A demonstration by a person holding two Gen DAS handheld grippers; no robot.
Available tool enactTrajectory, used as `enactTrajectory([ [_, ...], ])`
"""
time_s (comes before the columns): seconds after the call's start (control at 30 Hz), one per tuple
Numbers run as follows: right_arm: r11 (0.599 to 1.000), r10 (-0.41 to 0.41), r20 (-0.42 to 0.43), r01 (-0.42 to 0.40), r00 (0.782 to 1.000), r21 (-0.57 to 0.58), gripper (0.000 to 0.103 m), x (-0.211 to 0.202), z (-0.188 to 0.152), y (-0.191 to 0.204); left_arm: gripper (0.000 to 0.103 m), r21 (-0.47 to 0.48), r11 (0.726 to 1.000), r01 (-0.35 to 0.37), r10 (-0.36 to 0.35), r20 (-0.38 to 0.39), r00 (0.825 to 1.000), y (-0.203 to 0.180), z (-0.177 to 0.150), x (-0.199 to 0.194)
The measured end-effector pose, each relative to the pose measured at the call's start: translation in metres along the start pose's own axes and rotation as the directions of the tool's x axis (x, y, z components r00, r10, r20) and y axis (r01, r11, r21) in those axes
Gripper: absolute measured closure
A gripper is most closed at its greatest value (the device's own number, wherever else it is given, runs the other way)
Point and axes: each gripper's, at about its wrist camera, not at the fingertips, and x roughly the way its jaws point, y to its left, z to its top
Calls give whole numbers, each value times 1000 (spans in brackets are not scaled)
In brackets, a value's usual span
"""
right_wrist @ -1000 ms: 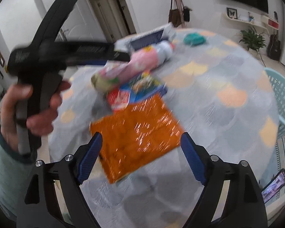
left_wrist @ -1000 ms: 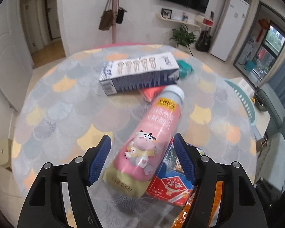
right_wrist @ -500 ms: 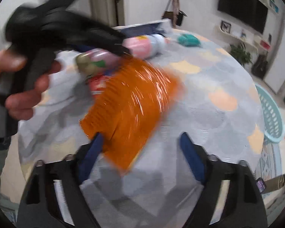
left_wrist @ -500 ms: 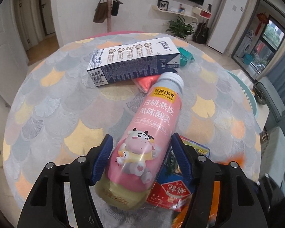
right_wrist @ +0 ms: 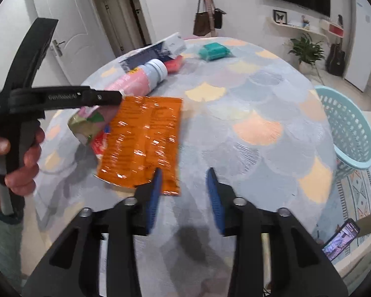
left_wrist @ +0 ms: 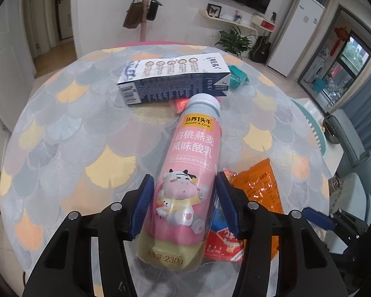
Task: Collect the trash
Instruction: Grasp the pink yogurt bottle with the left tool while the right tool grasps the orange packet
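Since the earlier frames, both pairs of jaws have been closing, and the orange snack packet (right_wrist: 143, 143) now lies to the left of the right jaws instead of straight ahead of them.

The left gripper (left_wrist: 184, 198) has its blue pads (left_wrist: 142, 210) pressed on both sides of the pink yogurt bottle (left_wrist: 188, 173), so it is grasping the bottle near its lower half. The bottle lies on the counter (left_wrist: 61, 136), with its grey cap pointing away from the jaws. Under the bottle, on the right side of the jaws, there is a red and blue packet (left_wrist: 222, 242), and the orange snack packet (left_wrist: 259, 185) lies next to it. Beyond the cap lies a blue and white milk carton (left_wrist: 173, 79) on its side, and a teal packet (left_wrist: 237, 78) is behind its right end.

The right gripper (right_wrist: 184, 185) is partly closed and holds nothing; only bare counter is between its jaws. The corner of the orange packet is just at the tip of its left finger (right_wrist: 154, 193), but I cannot tell if they touch. A light blue basket (right_wrist: 348, 128) stands far to the right of these jaws, beside the counter. A hand (right_wrist: 19, 156) holds the left gripper's handle.
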Motion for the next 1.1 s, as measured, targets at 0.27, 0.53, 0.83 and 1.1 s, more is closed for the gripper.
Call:
enactTrajectory([
  [0.27,993,105,-42,-103,994,55,28,31,32,21,53,-52,999,-7,7,17,1000,21,-22,-25],
  [0.53,996,90,-92,-90,992,10,38,49,38,36,53,-53,998,-13,13,6,1000,34,-28,-27],
  [0.83,988,147,-64,-144,987,50,60,40,34,21,48,3,998,-65,65,-12,998,16,-25,-16],
  [1.1,988,123,0,-122,992,90,66,17,33,-6,55,-1,999,-48,48,0,999,7,-26,-16],
])
